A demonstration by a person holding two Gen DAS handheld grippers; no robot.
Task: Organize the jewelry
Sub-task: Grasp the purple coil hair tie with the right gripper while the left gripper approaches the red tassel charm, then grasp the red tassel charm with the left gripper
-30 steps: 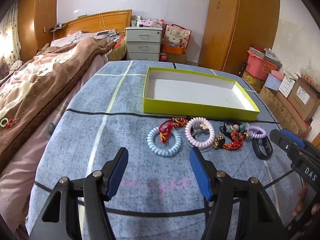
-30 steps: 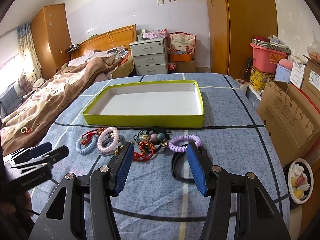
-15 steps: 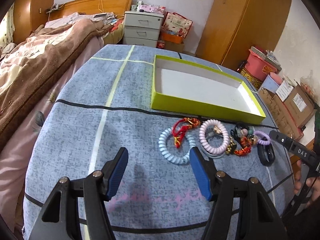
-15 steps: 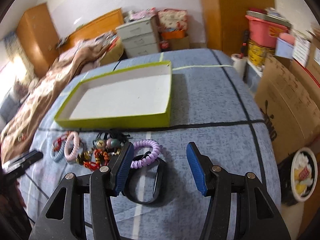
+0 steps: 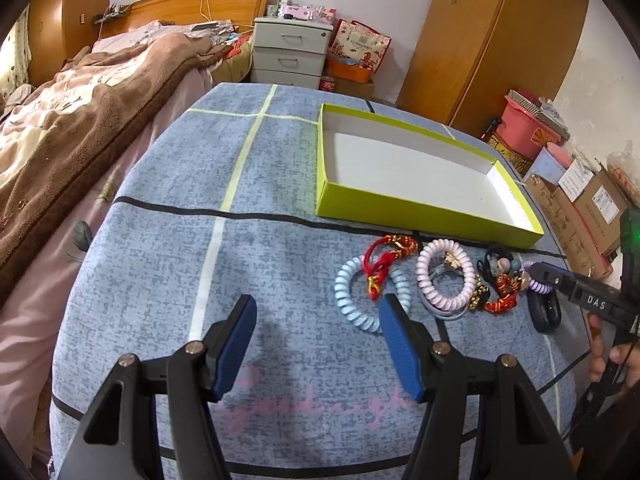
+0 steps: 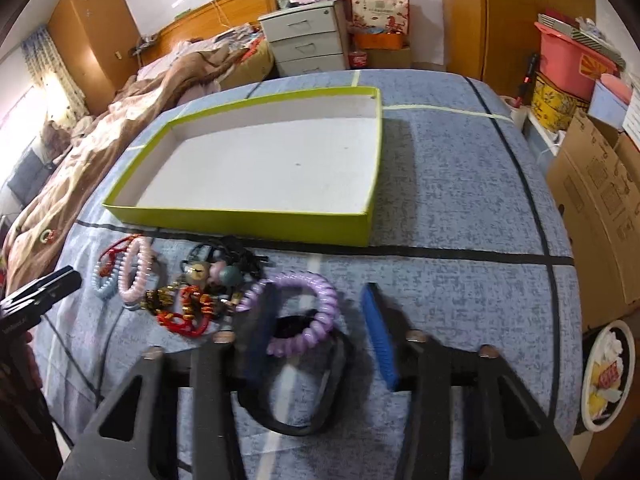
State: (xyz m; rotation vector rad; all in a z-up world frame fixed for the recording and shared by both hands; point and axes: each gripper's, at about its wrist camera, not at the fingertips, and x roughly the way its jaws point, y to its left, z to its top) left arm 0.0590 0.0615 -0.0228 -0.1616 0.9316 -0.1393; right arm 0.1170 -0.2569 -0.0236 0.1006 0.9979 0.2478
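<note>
Blue-grey cloth over the desk (image 5: pixel 248 248), crossed by black and pale yellow lines; bed with brown blanket (image 5: pixel 72 128) alongside on the left

Shallow lime-green box (image 6: pixel 256 216), white inside, nothing in it, lying on the cloth past the jewelry

Jewelry strung in a row on the cloth, just this side of the box's near wall:
- black band (image 6: pixel 340 392), nearest the right tool, partly under the purple coil
- purple coil bracelet (image 6: pixel 320 320), overlapping the black band
- pink coil bracelet (image 5: pixel 444 276), mid-row
- pale blue coil bracelet (image 5: pixel 348 292), leftmost, red cord bracelet (image 5: pixel 380 260) draped across it
- tangle of red-and-gold charms (image 6: pixel 184 308) and bead hair ties (image 6: pixel 216 272) between pink and purple coils

Right tool (image 6: pixel 316 340): down over the purple coil and black band, jaws just closing in, now part-way shut; left pad against the coil's left side, right pad apart from it, so no grip yet; picture blurred around the pads

Left tool (image 5: pixel 318 344): jaws wide apart, nothing between them, over bare cloth just left of the pale blue coil; right pad overlapping that coil's edge in view, contact impossible to tell
</note>
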